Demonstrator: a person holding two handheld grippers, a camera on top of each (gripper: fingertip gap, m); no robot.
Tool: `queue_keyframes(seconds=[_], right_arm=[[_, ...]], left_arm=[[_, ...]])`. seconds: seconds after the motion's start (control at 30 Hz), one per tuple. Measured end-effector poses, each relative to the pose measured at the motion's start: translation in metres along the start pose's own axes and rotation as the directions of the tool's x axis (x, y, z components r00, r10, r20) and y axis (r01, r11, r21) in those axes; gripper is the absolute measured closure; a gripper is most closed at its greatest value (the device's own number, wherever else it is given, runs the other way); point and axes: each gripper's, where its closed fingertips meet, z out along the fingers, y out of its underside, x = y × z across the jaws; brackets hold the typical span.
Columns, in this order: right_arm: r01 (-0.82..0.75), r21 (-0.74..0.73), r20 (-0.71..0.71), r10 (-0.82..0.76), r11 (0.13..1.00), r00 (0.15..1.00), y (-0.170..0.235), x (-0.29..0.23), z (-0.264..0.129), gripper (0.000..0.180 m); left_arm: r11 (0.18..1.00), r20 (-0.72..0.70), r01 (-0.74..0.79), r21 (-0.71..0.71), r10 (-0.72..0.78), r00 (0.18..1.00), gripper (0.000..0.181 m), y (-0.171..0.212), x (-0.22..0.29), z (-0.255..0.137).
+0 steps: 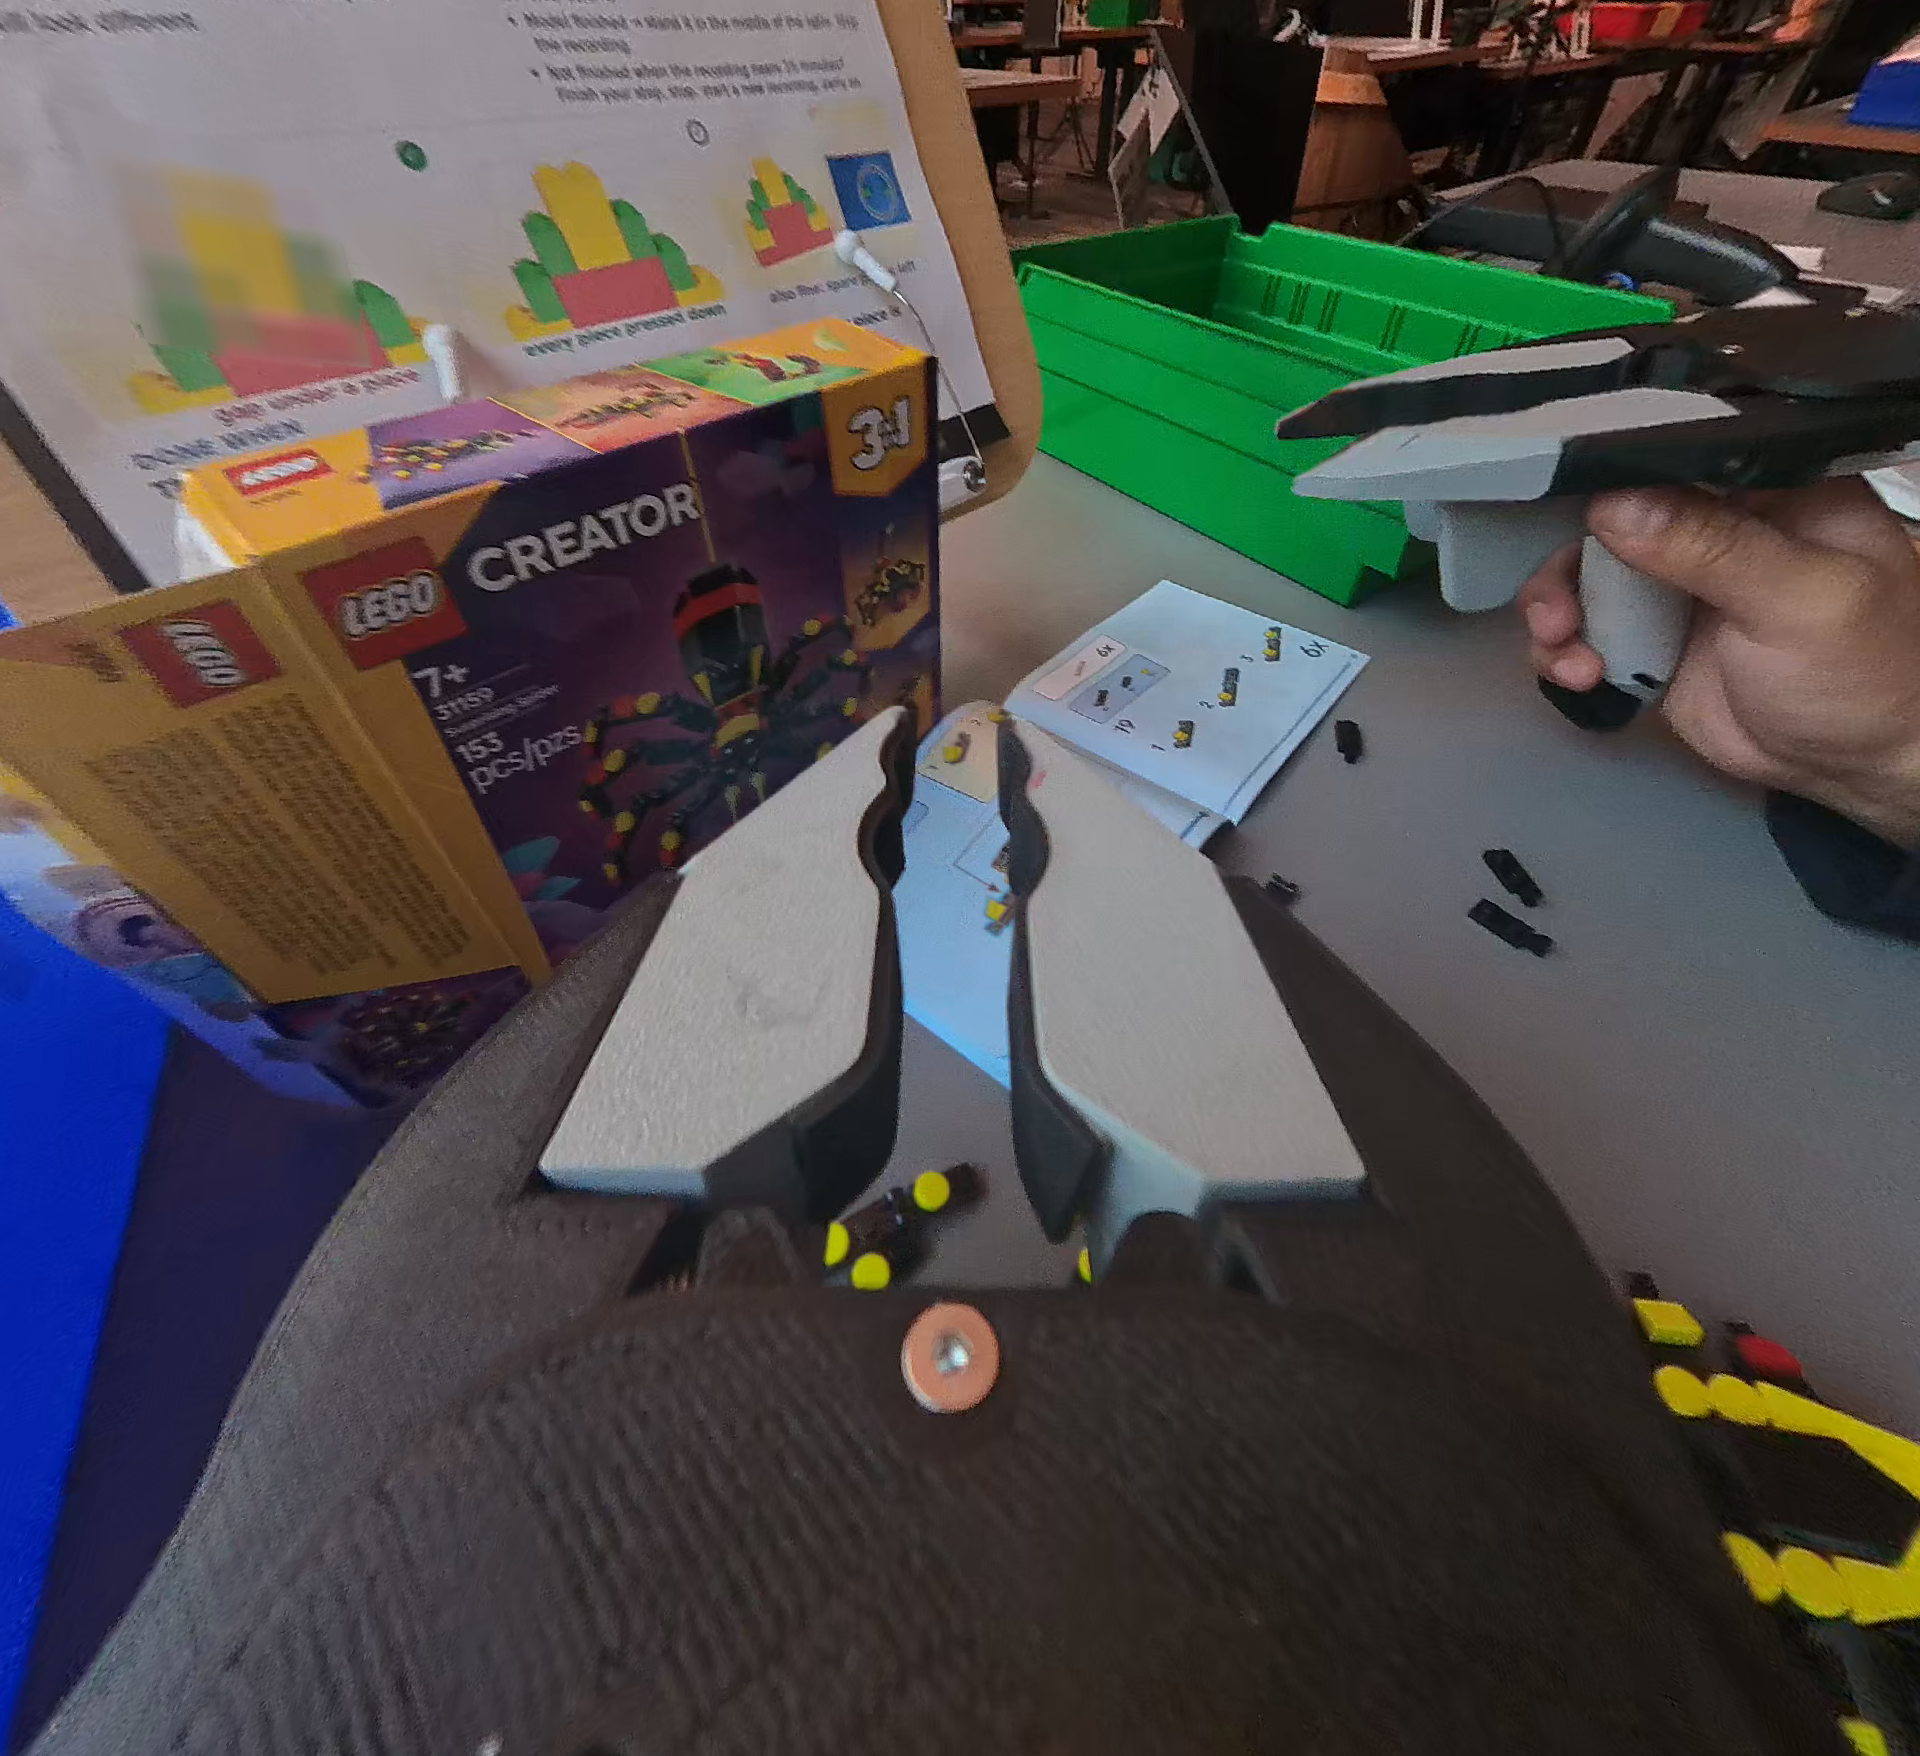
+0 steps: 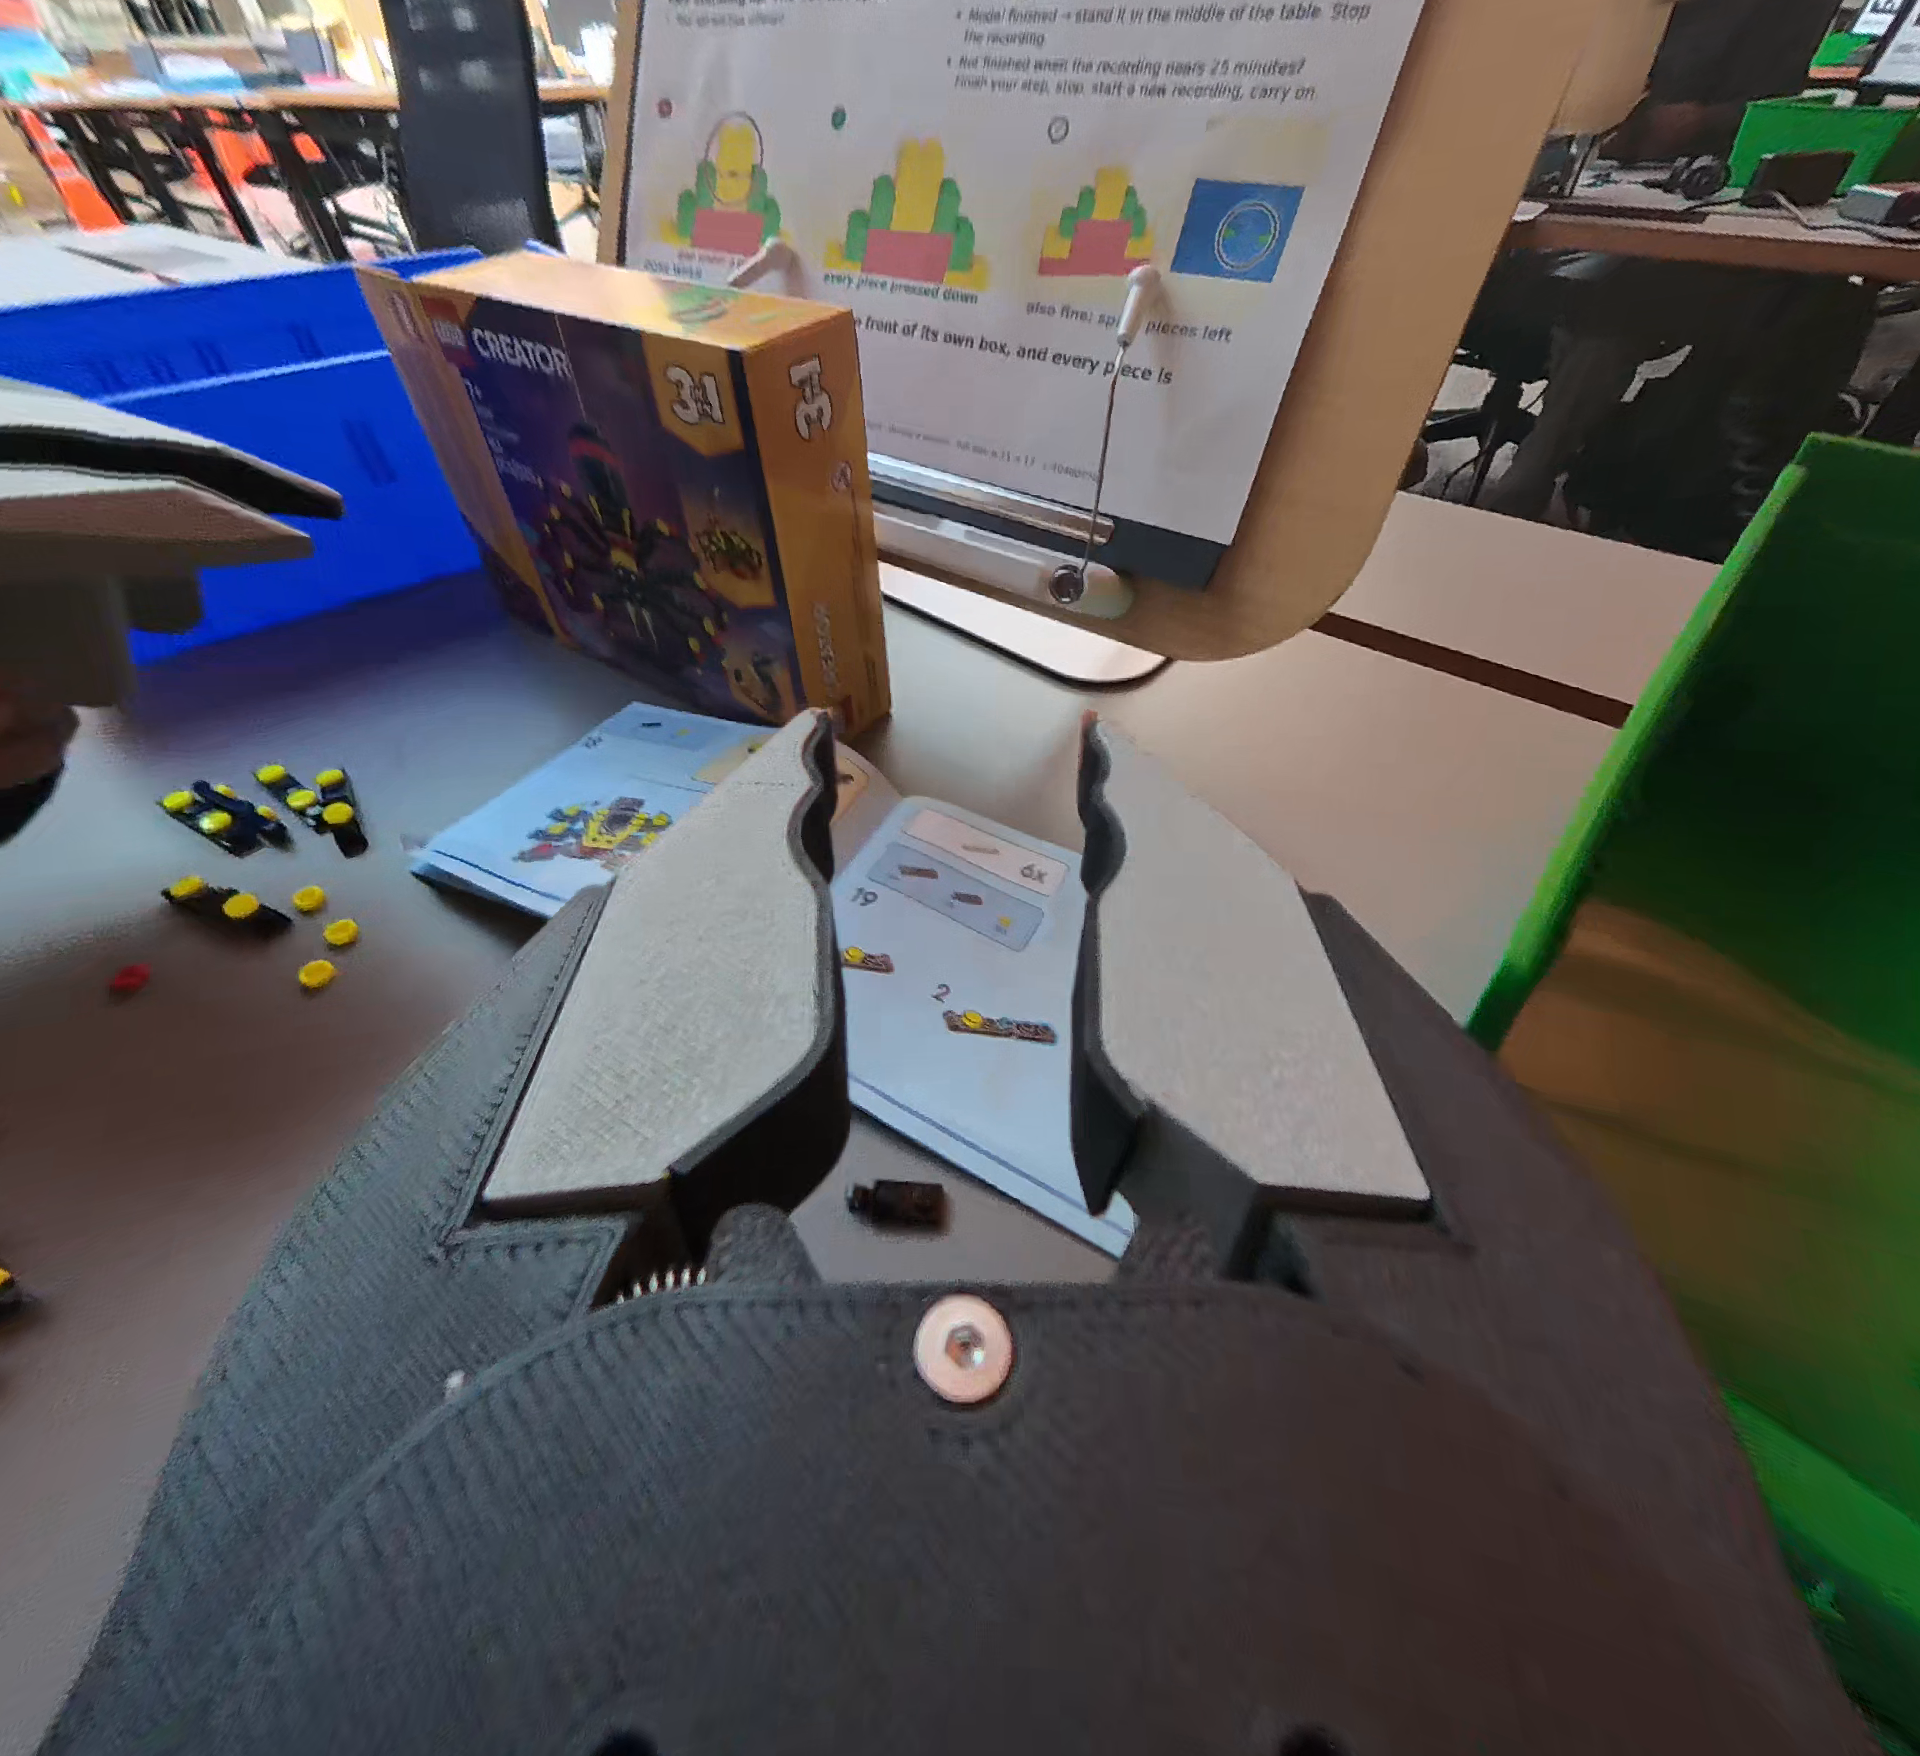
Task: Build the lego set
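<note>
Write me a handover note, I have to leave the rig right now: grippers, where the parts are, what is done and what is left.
Left gripper: open, empty, above the open booklet.
Right gripper: open, empty, over the booklet; a small dark piece lies below it.
Lego box stands behind the booklet, before the blue bin; green bin on the right.
Done: a few black-and-yellow leg segments assembled.
Left: loose yellow studs, black pieces, most of the model.

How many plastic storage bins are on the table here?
2. A green plastic bin sits at the table's right side, behind the open instruction booklet; a blue plastic bin sits at the left, behind the lego set box. Others may lie out of frame.
</note>
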Motion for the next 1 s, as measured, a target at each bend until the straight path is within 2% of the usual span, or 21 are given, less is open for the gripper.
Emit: queue_keyframes(seconds=[0.17, 0.23, 0.33, 0.4, 0.57, 0.77, 1.0], right_arm=[[0.067, -0.065, 0.065, -0.063, 0.996, 0.996, 0.017, -0.017, 0.008, 0.139], [0.047, -0.092, 0.101, -0.037, 0.995, 0.994, 0.024, -0.022, 0.012, 0.139], [0.019, -0.092, 0.139, -0.006, 0.996, 0.990, 0.025, -0.027, 0.014, 0.139], [0.032, -0.098, 0.149, -0.017, 0.995, 0.989, 0.027, -0.028, 0.013, 0.139], [0.042, -0.142, 0.205, -0.012, 0.989, 0.979, 0.035, -0.036, 0.013, 0.143], [0.065, -0.160, 0.238, -0.026, 0.985, 0.971, 0.038, -0.044, 0.014, 0.144], [0.056, -0.161, 0.248, -0.014, 0.985, 0.969, 0.038, -0.046, 0.014, 0.145]], left_arm=[[0.999, 0.002, 0.047, 0.015, -0.047, 0.999, 0.169, -0.008, -0.019, -0.013], [0.997, -0.061, 0.037, -0.063, -0.041, 0.997, 0.169, 0.002, -0.016, -0.014], [0.988, -0.069, -0.026, -0.151, 0.016, 0.997, 0.168, 0.012, -0.022, -0.021], [0.991, -0.027, -0.035, -0.128, 0.032, 0.999, 0.171, 0.008, -0.034, -0.027], [0.996, -0.005, 0.058, -0.064, -0.059, 0.998, 0.179, 0.003, -0.044, -0.026], [0.989, 0.001, -0.046, -0.141, 0.046, 0.999, 0.177, 0.017, -0.036, -0.020], [0.975, -0.028, -0.084, -0.206, 0.080, 0.996, 0.178, 0.028, -0.035, -0.021]])
